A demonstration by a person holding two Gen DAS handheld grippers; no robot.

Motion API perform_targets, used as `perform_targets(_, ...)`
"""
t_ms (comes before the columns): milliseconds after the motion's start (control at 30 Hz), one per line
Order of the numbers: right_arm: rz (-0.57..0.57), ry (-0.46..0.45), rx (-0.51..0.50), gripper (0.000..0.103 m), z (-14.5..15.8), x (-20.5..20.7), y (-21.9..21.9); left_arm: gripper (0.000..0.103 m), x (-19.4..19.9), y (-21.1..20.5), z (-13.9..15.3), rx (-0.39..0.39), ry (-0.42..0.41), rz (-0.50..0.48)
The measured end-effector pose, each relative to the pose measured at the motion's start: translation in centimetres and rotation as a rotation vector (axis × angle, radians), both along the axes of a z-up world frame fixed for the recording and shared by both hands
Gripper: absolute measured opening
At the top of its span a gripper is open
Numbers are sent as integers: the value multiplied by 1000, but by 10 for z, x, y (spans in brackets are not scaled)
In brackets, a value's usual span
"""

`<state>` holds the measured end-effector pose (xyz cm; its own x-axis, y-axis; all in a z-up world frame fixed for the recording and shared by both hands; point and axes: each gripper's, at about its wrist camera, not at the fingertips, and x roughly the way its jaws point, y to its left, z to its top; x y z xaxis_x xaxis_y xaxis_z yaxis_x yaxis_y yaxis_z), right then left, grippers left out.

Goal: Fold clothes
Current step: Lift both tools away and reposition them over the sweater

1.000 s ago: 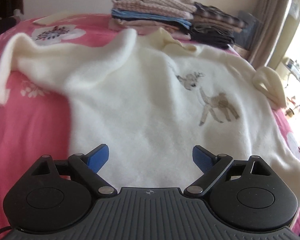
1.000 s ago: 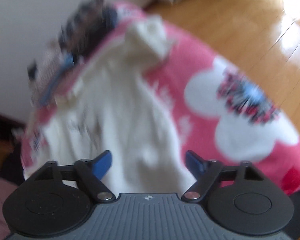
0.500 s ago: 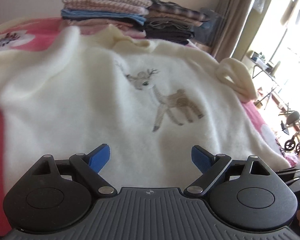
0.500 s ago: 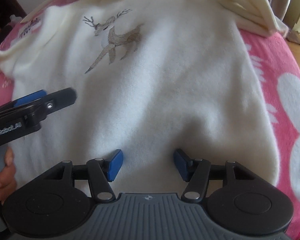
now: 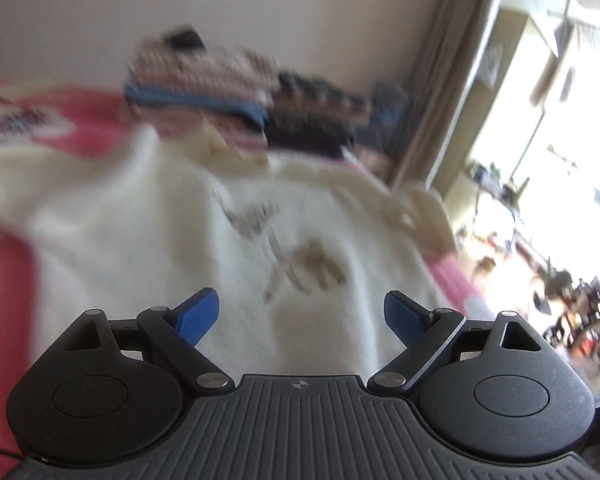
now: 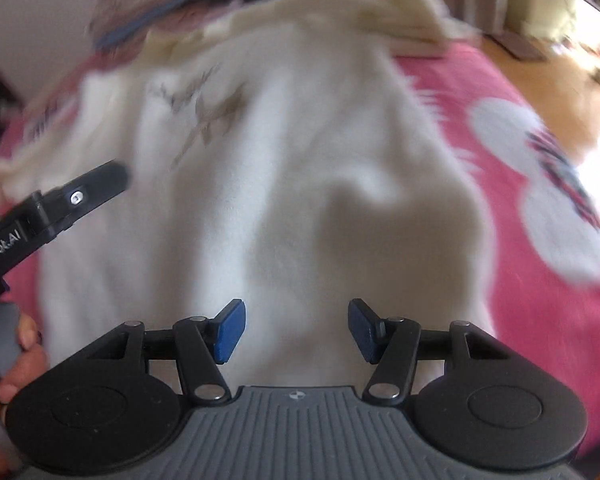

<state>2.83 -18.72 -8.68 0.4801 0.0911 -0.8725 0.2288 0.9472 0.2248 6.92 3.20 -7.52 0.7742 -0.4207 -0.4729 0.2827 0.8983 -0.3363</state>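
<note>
Right wrist view: cream deer sweater (image 6: 300,152) spread flat on the pink bedspread (image 6: 520,280), hem nearest me.
Right gripper (image 6: 296,330) jaws partly apart, empty, above the hem; left gripper (image 5: 300,316) wide apart, empty; I judge each should pinch a hem corner evenly before I fold toward the collar; blur hides detail.

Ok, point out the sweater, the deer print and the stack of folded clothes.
sweater (image 6: 300,208), right wrist view, on its plain front below the print.
deer print (image 5: 300,256), left wrist view, on the deer's body.
stack (image 5: 204,76), left wrist view, on its upper layers.
</note>
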Motion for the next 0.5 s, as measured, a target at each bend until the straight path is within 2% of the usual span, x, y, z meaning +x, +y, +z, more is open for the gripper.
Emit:
perform_targets(67,-17,-49,24,60,34,-21,-4,91,-6,10,20,0,-18,42)
perform_targets(200,-11,-265,-57,60,119,-80,-13,91,-18,31,90,-2,-119,91)
perform_targets(233,-15,-325,-81,60,140,-95,-16,91,-24,36,115,1,-164,110)
perform_targets(367,-47,-493,-56,60,190,-164,-43,91,-53,63,229,53,-325,253)
perform_targets(500,-23,-669,-111,61,226,-241,-60,91,-109,92,346,137,-583,397)
